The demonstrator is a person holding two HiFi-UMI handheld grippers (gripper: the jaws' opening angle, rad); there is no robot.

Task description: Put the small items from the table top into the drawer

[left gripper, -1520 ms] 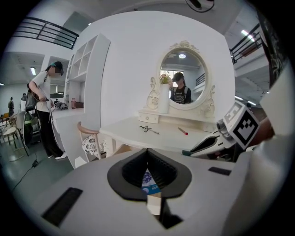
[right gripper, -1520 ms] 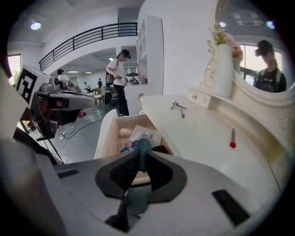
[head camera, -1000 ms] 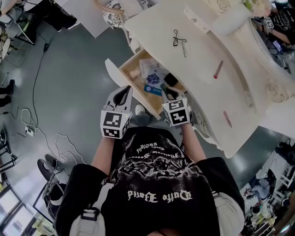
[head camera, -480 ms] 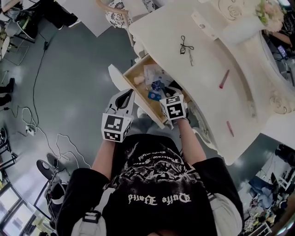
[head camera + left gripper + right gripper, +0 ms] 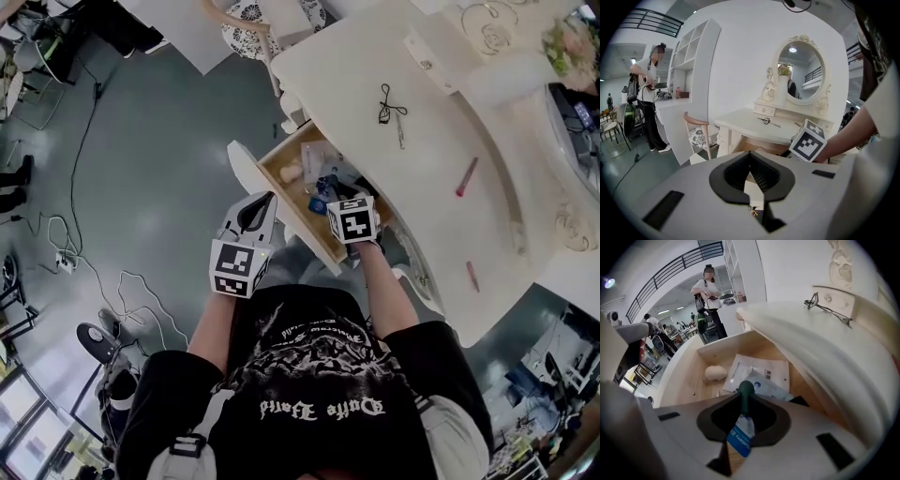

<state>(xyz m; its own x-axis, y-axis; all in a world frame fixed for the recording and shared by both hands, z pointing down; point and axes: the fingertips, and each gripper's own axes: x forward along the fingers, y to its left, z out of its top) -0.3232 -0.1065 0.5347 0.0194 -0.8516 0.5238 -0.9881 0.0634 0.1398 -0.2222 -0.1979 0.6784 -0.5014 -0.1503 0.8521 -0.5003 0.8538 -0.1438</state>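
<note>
Over an open drawer [image 5: 683, 377] of a white desk [image 5: 441, 220], the right gripper [image 5: 742, 398] points steeply down with its jaws narrowed onto a small tube [image 5: 741, 436] that has a dark green cap and a blue label. The tube hangs above the drawer's wooden floor and has not been let go.

The left gripper [image 5: 750, 155] hangs just beside the drawer front, over the grey floor. Its jaws are drawn together at the tips with nothing between them.

Part of the job looks done. Already lying in the drawer are a pale rounded puff [image 5: 715, 372], a white sachet [image 5: 759, 367] and a blue-and-white packet [image 5: 772, 389] that partly overlaps it. A dark object sits at the drawer's right edge, too hidden to name.

More remains on the desk. A looped metal tool [image 5: 387, 97] with a thin stick beside it lies near the back, a pink stick [image 5: 466, 176] rests further along, and a second pink stick [image 5: 472, 275] sits near the front edge, all well apart from the drawer.

By this reading the tube's drop is the step in hand. At least three or four small items are left to fetch, and the drawer has yet to be pushed shut if that is wanted.
</note>
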